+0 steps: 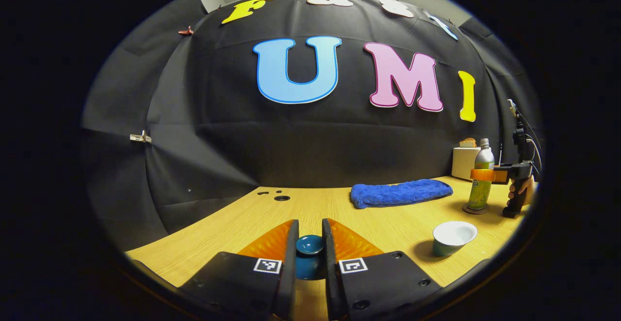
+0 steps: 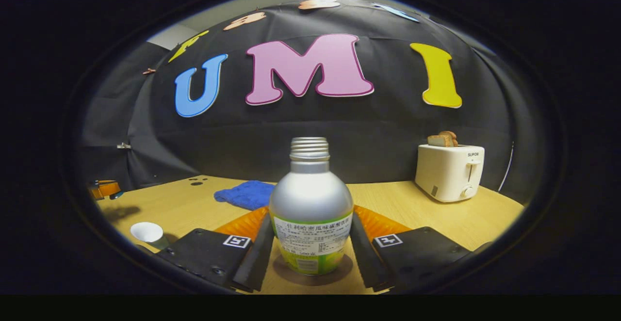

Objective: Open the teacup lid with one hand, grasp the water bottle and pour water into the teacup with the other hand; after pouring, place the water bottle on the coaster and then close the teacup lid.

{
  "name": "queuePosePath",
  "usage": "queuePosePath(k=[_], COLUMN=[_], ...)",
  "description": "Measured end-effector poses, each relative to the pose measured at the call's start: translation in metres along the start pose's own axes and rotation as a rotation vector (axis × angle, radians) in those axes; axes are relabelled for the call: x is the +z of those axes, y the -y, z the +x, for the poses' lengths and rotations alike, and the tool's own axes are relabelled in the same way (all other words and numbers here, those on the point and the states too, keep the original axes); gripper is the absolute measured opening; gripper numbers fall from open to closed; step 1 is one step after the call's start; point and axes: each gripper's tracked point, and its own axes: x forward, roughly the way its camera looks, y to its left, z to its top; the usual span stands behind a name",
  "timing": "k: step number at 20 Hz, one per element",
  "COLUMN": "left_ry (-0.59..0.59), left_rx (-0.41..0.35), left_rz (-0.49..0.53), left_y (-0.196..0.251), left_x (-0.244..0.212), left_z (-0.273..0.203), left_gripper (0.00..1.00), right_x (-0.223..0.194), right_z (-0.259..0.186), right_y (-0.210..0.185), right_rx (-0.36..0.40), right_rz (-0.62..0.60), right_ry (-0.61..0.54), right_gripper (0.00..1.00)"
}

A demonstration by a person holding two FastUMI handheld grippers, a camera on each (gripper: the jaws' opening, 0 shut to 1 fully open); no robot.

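Observation:
The teal teacup lid [image 1: 309, 246] sits between the fingers of my left gripper [image 1: 309, 229], which is shut on its knob and holds it off the cup. The open teacup [image 1: 453, 237], white inside, stands to the right on the table; the right gripper view shows it at the lower left [image 2: 148, 233]. The silver water bottle [image 2: 310, 204], uncapped, stands upright on a round brown coaster [image 2: 335, 270]. My right gripper [image 2: 310, 216] is shut on the bottle's sides. From the left gripper view, the bottle [image 1: 482, 178] and right gripper [image 1: 490, 174] are far right, held by a hand [image 1: 519, 190].
A folded blue towel [image 1: 400, 192] lies on the wooden table [image 1: 368, 224] behind the teacup. A white toaster [image 2: 449, 171] with bread in it stands at the back right. Small holes [image 1: 281, 198] mark the table's far left.

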Motion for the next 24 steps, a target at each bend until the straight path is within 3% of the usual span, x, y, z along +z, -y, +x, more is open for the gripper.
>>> queuePosePath(k=[8, 9, 16, 22, 23, 24], left_ry=[0.0, 0.0, 0.0, 0.0, 0.0, 0.0], left_rx=[0.0, 0.0, 0.0, 0.001, 0.001, 0.001], left_rz=[0.0, 0.0, 0.0, 0.0, 0.0, 0.0], left_y=[0.0, 0.0, 0.0, 0.0, 0.0, 0.0], left_x=[0.0, 0.0, 0.0, 0.0, 0.0, 0.0], left_z=[0.0, 0.0, 0.0, 0.0, 0.0, 0.0], left_gripper=[0.29, 0.29, 0.29, 0.29, 0.29, 0.29], right_x=[-0.009, -0.013, -0.015, -0.008, -0.009, -0.009], right_z=[-0.001, -0.002, -0.018, -0.047, -0.053, -0.059], right_y=[0.004, 0.006, 0.006, -0.004, -0.005, -0.004], right_rx=[-0.01, -0.019, -0.045, -0.024, -0.023, -0.025], right_rz=[-0.032, -0.042, -0.053, -0.095, -0.097, -0.098], right_ry=[-0.058, -0.068, -0.101, -0.087, -0.092, -0.092], right_gripper=[0.84, 1.0, 1.0, 1.0, 0.96, 1.0])
